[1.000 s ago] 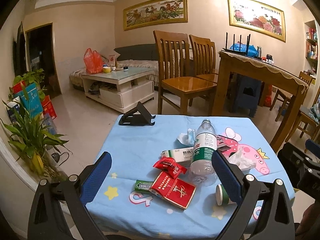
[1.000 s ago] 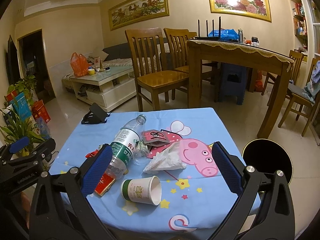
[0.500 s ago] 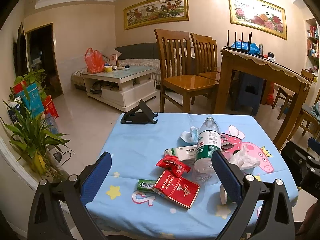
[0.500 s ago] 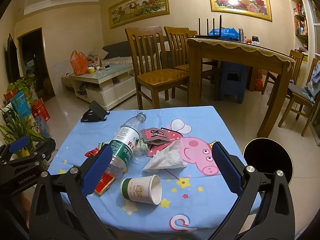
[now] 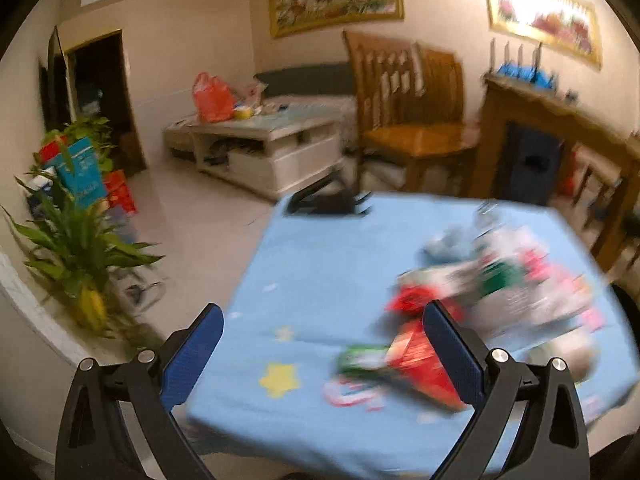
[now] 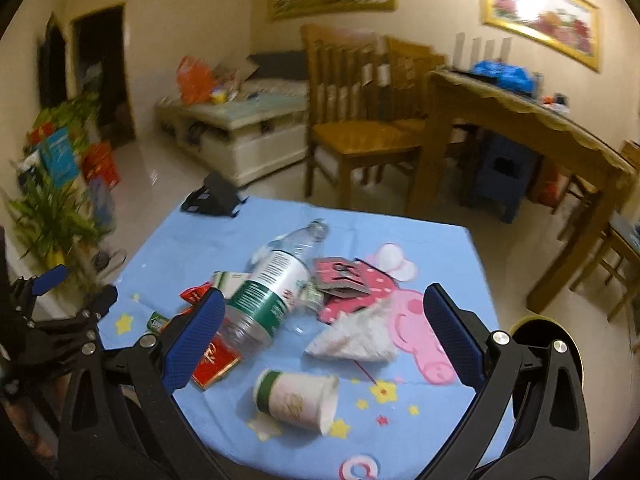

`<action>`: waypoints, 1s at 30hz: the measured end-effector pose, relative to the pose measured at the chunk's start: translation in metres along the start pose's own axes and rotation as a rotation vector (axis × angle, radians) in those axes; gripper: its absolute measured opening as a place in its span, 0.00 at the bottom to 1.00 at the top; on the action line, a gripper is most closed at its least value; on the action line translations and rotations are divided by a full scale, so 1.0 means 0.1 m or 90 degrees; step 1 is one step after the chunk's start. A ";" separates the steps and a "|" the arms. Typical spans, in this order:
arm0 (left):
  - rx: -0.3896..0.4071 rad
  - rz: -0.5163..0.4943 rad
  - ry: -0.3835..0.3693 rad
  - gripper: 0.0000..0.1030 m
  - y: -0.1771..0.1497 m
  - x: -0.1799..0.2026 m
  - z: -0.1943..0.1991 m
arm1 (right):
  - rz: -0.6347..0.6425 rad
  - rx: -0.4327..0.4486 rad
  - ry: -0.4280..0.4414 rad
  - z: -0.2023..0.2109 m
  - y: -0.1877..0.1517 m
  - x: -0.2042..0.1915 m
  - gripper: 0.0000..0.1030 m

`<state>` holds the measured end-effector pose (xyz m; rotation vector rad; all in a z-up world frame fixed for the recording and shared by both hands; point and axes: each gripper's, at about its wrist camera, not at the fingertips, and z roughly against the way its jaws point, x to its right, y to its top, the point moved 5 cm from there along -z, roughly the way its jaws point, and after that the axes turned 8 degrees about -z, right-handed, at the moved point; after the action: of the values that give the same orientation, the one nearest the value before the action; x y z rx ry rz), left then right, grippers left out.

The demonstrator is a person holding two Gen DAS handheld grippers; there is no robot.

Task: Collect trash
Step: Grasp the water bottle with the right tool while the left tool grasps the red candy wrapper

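Observation:
Trash lies on a blue cartoon tablecloth [image 6: 280, 216]: a clear plastic bottle with a green label [image 6: 272, 284], a paper cup on its side [image 6: 298, 398], a crumpled white tissue [image 6: 352, 340], a red packet [image 6: 212, 364] and a pink card [image 6: 340, 276]. My right gripper [image 6: 322, 340] is open above the cup and tissue, holding nothing. My left gripper [image 5: 322, 352] is open and empty over the table's left front; its view is blurred, with the red packet [image 5: 416, 360] and bottle [image 5: 504, 280] to the right. The left gripper also shows in the right wrist view [image 6: 60, 304].
A black phone stand [image 6: 212, 200] sits at the table's far left corner. A round black bin [image 6: 560, 356] stands on the floor to the right. Wooden chairs [image 6: 352, 128] and a dining table [image 6: 520, 120] are behind. Potted plants [image 5: 72, 248] stand at the left.
Both grippers have swung left and tilted, so the trash now sits further right in the left wrist view. That view is motion-blurred. Both grippers stay open.

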<state>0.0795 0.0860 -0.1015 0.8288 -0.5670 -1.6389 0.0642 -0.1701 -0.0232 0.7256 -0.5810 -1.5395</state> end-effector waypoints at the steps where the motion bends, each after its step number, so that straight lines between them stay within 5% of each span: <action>1: -0.018 -0.007 0.011 0.94 -0.05 -0.07 -0.10 | -0.003 -0.045 0.026 -0.19 0.07 -0.05 0.95; 5: -0.083 -0.015 0.081 0.94 -0.35 -0.44 -0.50 | -0.057 -0.193 0.088 -0.93 0.15 -0.20 0.95; 8: -0.102 -0.014 0.112 0.94 -0.47 -0.64 -0.61 | -0.086 -0.245 0.048 -1.31 0.13 -0.22 0.79; 11: -0.111 -0.011 0.117 0.94 -0.56 -0.77 -0.66 | -0.127 -0.284 0.033 -1.54 0.08 -0.18 0.75; 19: -0.097 -0.002 0.071 0.94 -0.47 -0.61 -0.71 | -0.157 -0.326 0.032 -1.83 -0.03 -0.17 0.68; 30: -0.070 0.020 -0.086 0.94 -0.33 -0.37 -0.64 | -0.255 -0.334 0.179 -1.75 -0.08 -0.02 0.64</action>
<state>0.1113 0.1335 -0.1587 0.6302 -0.5757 -1.6901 0.1880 -0.1583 -0.1462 0.6519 0.1938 -1.8114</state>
